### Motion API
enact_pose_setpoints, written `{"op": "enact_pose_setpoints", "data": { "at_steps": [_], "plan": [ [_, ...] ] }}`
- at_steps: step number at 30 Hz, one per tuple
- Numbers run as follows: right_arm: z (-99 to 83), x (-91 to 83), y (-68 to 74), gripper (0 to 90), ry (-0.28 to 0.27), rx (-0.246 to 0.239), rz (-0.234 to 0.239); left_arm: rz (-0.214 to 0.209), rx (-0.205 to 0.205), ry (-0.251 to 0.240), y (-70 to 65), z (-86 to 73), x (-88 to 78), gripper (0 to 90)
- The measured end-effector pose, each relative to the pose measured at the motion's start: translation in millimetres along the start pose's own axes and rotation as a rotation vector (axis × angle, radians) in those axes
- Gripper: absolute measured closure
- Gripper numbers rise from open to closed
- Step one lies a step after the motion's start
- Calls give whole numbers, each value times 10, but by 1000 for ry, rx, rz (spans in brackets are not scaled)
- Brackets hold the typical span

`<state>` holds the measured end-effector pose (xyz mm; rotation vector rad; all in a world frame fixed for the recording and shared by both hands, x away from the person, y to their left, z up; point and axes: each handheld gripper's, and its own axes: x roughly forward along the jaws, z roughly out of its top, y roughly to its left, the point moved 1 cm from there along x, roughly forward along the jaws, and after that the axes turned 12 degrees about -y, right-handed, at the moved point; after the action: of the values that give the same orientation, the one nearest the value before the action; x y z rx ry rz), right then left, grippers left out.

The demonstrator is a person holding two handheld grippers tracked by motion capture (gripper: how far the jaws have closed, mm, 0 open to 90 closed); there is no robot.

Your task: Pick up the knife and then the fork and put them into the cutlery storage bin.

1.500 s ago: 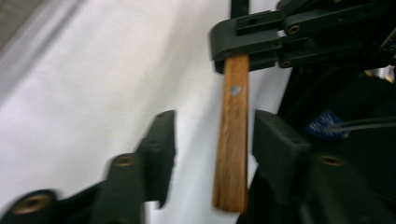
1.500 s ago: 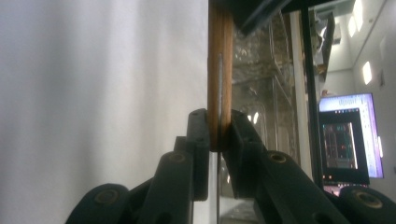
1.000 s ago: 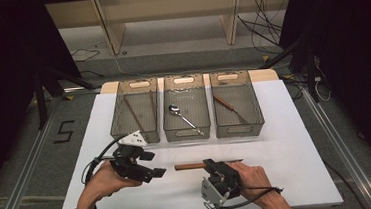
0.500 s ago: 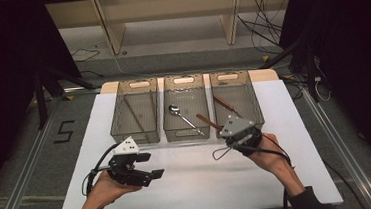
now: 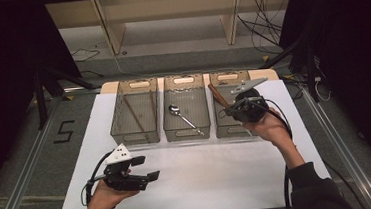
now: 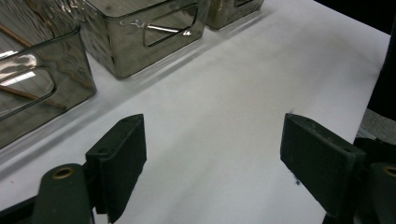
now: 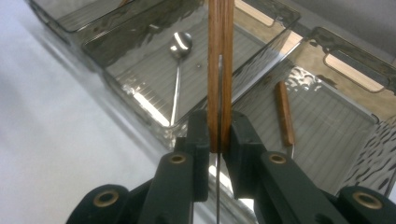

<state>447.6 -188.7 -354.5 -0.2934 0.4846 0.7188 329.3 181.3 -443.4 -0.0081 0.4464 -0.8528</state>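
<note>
Three clear smoky plastic bins (image 5: 188,134) stand side by side at the far edge of the white tabletop (image 5: 219,177); thin wooden sticks (image 5: 133,113) lie in the left one; a metal spoon (image 5: 184,117) in the middle; a wooden-handled knife (image 7: 285,114) in the right.

Left gripper (image 5: 146,168) agape — right gripper (image 5: 228,110) clamped

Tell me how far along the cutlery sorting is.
Done: chopsticks lie in the left bin, a spoon in the middle bin. In hand: the right gripper holds a wooden-handled knife over the right bin. Left: dropping it in. The left gripper is open.
</note>
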Motion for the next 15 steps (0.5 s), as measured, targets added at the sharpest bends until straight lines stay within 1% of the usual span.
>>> {"op": "enact_pose_setpoints", "data": {
  "at_steps": [3,6,10,15],
  "plan": [
    [45,45,-81,810,9,19,-9,13,10,7,15,-51,18,224],
    [83,89,-145,810,20,32,-22,22,20,2,23,-91,33,224],
    [135,134,-209,810,24,41,-35,28,12,-23,29,-119,23,223],
    [200,186,-290,810,24,53,-46,20,-1,-53,38,-173,16,223]
  ]
}}
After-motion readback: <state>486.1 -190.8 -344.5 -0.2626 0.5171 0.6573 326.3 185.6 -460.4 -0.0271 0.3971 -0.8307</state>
